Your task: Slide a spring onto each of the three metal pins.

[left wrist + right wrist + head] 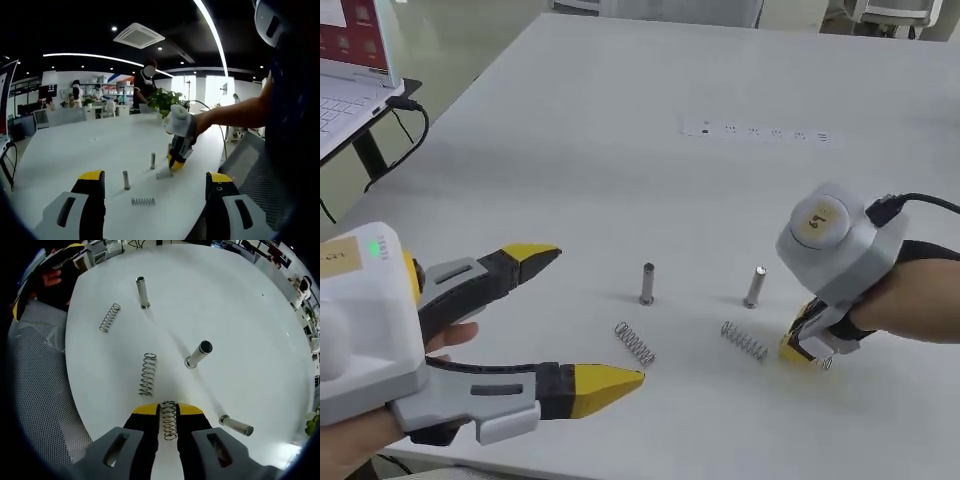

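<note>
While angled downward, right hand-held gripper (169, 411) pinches spring (169, 427).

Yellow tips are showing on the left gripper (599, 314) and right gripper (168, 408), silver pins (647, 283) and springs (634, 343) on a white table (620, 120).

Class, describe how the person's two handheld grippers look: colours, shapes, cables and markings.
Both grippers have grey-white bodies and black jaws with yellow tips. The left gripper carries a green light and a tan label. The right gripper bears a round tan sticker on its rounded top and trails a black cable.
</note>
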{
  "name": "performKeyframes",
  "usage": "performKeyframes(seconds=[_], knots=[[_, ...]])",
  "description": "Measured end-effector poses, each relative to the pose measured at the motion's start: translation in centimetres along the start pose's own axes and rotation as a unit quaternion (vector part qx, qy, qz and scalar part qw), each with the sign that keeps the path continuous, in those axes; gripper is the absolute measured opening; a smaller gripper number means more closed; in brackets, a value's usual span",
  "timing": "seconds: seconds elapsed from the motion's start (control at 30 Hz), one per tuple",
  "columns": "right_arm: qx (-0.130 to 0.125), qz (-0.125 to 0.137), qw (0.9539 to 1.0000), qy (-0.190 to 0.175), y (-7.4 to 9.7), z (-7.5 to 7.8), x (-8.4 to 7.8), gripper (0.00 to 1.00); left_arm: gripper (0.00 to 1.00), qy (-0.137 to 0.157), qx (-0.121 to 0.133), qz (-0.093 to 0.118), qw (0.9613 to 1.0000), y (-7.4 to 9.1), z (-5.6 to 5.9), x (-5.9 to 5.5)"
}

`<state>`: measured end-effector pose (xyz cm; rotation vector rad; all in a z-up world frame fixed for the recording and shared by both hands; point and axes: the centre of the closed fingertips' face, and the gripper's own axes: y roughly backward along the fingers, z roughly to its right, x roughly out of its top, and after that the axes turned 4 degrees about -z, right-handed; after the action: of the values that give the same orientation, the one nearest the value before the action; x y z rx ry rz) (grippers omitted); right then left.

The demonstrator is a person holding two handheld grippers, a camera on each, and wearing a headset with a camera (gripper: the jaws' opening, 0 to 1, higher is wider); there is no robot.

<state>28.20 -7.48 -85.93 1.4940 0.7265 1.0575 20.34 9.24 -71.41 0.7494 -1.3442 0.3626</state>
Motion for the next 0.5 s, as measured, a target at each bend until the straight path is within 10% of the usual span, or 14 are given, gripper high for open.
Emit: performKeyframes(seconds=[0.5], knots=[[-0.006,0.020,0.9994,-0.026,0.76,0.18,-0.44,0.08,0.79,-0.002,-0.004,-0.009,1.0000,-0.12,0.16,-0.26]])
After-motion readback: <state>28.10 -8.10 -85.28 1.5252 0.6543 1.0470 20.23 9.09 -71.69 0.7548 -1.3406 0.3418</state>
